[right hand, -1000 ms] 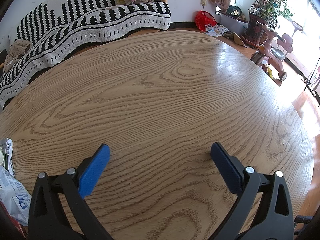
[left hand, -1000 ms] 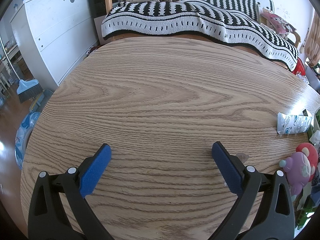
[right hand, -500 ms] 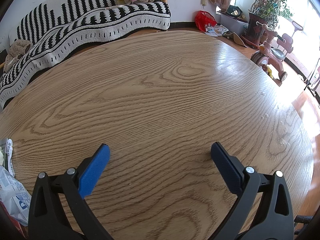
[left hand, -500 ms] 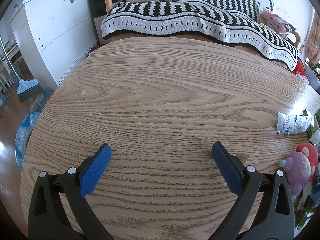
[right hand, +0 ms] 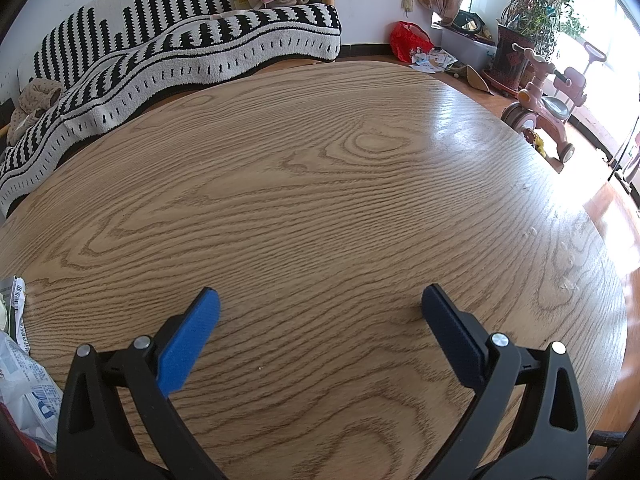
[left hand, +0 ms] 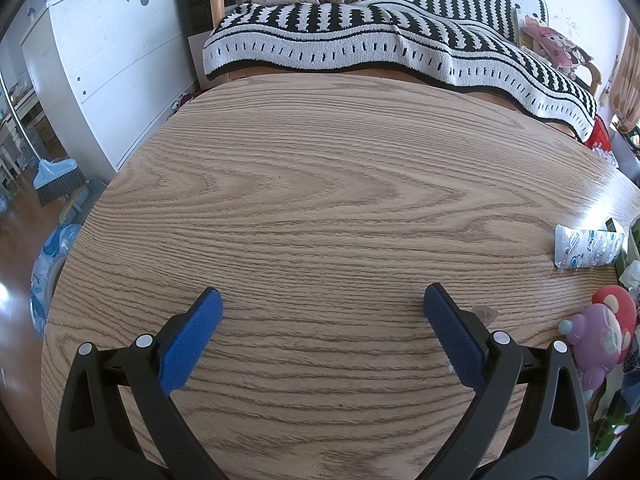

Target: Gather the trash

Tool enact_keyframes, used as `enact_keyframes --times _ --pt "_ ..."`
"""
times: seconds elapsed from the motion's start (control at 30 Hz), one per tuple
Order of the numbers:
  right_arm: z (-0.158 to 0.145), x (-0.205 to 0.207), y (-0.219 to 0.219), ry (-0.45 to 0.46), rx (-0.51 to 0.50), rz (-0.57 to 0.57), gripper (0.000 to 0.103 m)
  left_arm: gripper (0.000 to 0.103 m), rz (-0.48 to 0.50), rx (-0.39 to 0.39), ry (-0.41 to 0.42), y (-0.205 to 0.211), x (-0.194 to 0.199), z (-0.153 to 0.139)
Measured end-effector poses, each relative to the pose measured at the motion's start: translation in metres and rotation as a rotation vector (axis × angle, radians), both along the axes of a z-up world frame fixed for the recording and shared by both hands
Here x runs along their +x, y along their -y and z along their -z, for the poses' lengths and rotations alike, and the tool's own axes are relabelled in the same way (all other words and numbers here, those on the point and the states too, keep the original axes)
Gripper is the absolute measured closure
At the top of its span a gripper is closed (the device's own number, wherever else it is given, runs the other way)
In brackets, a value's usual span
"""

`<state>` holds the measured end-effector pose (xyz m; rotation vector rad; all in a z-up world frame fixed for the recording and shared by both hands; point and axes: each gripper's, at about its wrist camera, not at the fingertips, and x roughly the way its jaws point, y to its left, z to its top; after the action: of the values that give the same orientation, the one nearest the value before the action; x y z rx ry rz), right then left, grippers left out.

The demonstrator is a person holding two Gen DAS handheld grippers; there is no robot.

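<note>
My left gripper (left hand: pixel 322 300) hangs open over the wooden table (left hand: pixel 320 200) with nothing between its blue pads. To its right lie a white and blue wrapper (left hand: pixel 588 249), a small brown scrap (left hand: pixel 485 313) beside the right finger, and crumpled white paper (left hand: pixel 631 274). My right gripper (right hand: pixel 320 300) is open too, above bare wood. In the right wrist view a white and blue plastic bag (right hand: pixel 24 392) and a barcoded wrapper (right hand: pixel 16 308) sit at the left edge, well left of the fingers.
A purple and red toy (left hand: pixel 604 332) stands among clutter at the table's right edge. Behind the table is a sofa with a striped blanket (left hand: pixel 400 44). A white cabinet (left hand: pixel 108 64) and a broom (left hand: pixel 56 178) are on the left, a pink tricycle (right hand: pixel 548 100) on the right.
</note>
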<state>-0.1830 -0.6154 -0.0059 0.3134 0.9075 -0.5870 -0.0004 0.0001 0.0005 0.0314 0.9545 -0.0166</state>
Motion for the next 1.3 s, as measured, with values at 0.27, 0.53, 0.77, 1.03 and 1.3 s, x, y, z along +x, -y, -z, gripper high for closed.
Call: enact_keyframes --times 0.27,0.53,0.77,1.03,1.3 --pt "0.001 0.0 0.0 0.002 0.001 -0.001 0.005 0.006 -0.007 -0.004 0.0 0.0 0.0 0.0" --pt "-0.001 0.002 -0.006 0.0 0.003 -0.017 0.006 0.006 -0.009 0.001 0.014 0.0 -0.002 -0.002" --pt "-0.054 -0.019 -0.05 0.095 -0.015 -0.123 0.006 0.006 0.071 -0.021 0.06 0.032 -0.045 -0.049" --pt "-0.121 -0.045 -0.19 0.192 -0.088 -0.449 0.006 0.006 0.287 -0.101 0.115 0.111 -0.12 -0.102" --pt "-0.138 -0.062 -0.267 0.219 -0.106 -0.594 0.006 0.006 0.441 -0.096 0.134 0.161 -0.162 -0.112"
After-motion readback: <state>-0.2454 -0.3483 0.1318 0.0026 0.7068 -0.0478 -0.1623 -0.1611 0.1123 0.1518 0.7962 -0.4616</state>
